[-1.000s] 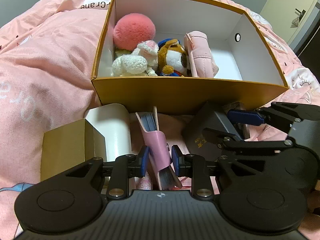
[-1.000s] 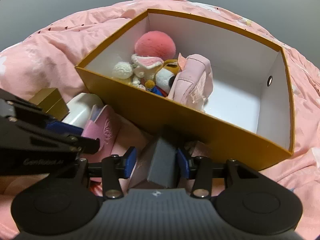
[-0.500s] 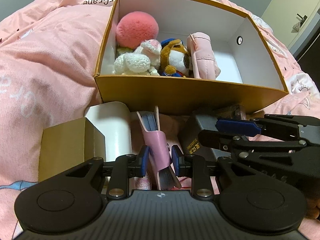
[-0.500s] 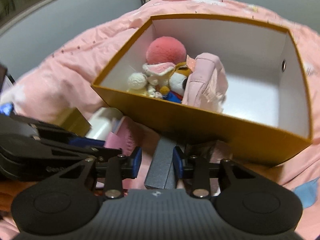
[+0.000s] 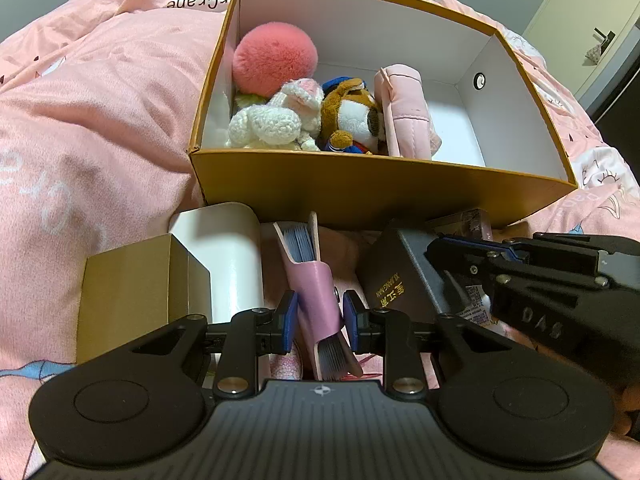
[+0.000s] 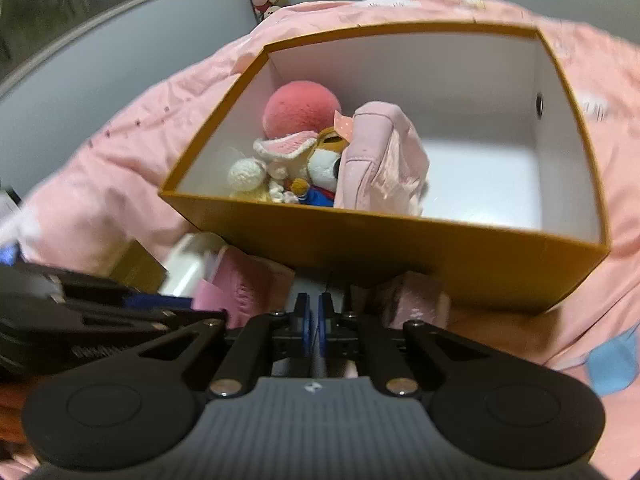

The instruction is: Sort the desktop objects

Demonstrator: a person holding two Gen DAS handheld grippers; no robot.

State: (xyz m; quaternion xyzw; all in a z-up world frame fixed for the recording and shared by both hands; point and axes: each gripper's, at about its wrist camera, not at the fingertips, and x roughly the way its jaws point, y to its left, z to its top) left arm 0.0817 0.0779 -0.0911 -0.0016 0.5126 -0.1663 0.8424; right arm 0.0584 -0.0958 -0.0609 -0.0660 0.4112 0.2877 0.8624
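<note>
While the open cardboard box (image 5: 384,196) sits just ahead of both tools with soft toys already packed into its left half, the loose items in front of its near wall are not yet sorted. Left gripper (image 5: 318,322): pads pinching a pink card holder (image 5: 314,288) that stands on edge between them, its blue-grey cards fanning out above and below the grip. To that gripper's left, a gold carton (image 5: 136,292) and a white cylinder (image 5: 226,256); to its right, a dark box with gold lettering (image 5: 394,280). Right gripper (image 6: 315,322): blue pads pressed together. In its own view nothing shows between them except perhaps a thin dark edge; too blurred to say whether anything is caught. From the left view its fingers lie across the dark box's top right side, touching or nearly so. Beyond the right gripper's tips, a small pinkish box (image 6: 416,300) against the big box's wall. Judgement: pickup step, left side secured, right side doubtful. Next move calls for lifting the card holder clear of the near wall, then forward and down into the bare right half of the box floor. The right tool likely needs to re-spread and take the dark box across its width.
</note>
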